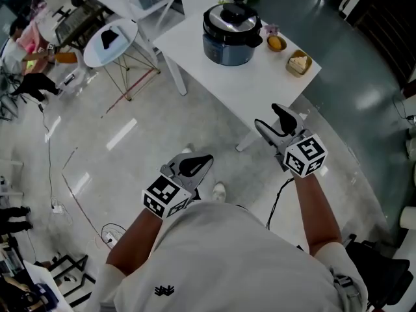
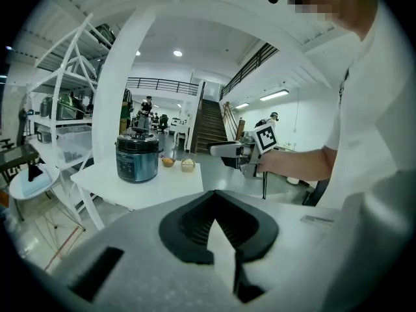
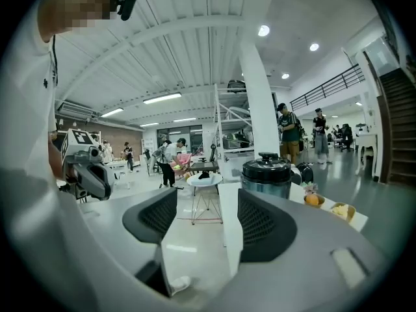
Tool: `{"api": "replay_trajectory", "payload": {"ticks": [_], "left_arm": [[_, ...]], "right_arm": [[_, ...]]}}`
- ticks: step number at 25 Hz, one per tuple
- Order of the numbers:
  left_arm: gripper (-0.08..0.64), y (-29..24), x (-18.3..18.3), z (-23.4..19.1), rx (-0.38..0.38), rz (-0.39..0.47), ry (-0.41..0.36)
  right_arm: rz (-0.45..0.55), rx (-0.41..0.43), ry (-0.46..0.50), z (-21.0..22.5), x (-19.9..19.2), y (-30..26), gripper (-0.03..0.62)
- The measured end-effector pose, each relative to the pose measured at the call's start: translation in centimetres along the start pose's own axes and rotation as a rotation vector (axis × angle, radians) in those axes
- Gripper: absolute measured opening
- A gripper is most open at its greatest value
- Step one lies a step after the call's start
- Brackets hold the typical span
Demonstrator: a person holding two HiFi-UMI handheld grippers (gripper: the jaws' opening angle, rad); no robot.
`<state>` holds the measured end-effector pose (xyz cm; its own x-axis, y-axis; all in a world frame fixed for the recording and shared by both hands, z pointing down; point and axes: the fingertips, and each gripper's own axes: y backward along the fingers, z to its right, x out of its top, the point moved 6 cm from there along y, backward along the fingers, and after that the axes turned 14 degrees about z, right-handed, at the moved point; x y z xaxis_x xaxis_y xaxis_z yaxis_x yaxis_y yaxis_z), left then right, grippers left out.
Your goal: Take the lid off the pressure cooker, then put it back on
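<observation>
Dark blue-grey cylindrical pressure cooker (image 1: 227,45), its black-and-silver lid (image 1: 231,17) seated, on the white rectangular table (image 1: 260,90), well apart from both grippers. The left gripper (image 2: 215,195) has its jaws together and is empty. The right gripper (image 3: 207,216) has its jaws spread wide with nothing between them. Likely hazard: closed jaws could nudge rather than grasp the lid, and the cooker could slide toward the two small food bowls (image 1: 276,43). No legible writing: only square markers show, and the cooker's panel is too small to read.

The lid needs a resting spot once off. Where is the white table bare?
Bare: the strip of white table between the dark blue pressure cooker and its near edge. Crowded: the cooker's right, where the small orange-filled bowl and tan bowl of pale food sit.
</observation>
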<state>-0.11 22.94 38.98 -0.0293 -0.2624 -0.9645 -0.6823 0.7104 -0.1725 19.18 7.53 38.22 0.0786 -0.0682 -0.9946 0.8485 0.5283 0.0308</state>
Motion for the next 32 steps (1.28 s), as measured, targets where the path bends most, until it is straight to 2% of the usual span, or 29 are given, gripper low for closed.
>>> {"api": "replay_trajectory", "payload": {"ticks": [7, 12, 19, 24, 32], "left_arm": [[0.006, -2.5, 1.5, -5.3, -0.035, 0.01, -0.026], [0.006, -5.8, 3.0, -9.9, -0.103, 0.009, -0.044], [0.006, -8.5, 5.6, -18.3, -0.2, -0.006, -0.044], [0.006, -9.3, 7.1, -23.7, -0.244, 0.003, -0.01], [0.006, -9.8, 8.1, -31.6, -0.297, -0.014, -0.024]], "right_arm": [[0.01, -0.02, 0.041, 3.3, 1.1, -5.0, 0.307], [-0.006, -0.055, 0.056, 6.9, 1.8, -8.9, 0.307], [-0.021, -0.083, 0.09, 12.0, 3.1, -17.6, 0.307], [-0.031, -0.1, 0.122, 16.0, 3.4, -24.0, 0.311], [-0.089, -0.132, 0.158, 22.2, 3.4, -32.3, 0.332]]}}
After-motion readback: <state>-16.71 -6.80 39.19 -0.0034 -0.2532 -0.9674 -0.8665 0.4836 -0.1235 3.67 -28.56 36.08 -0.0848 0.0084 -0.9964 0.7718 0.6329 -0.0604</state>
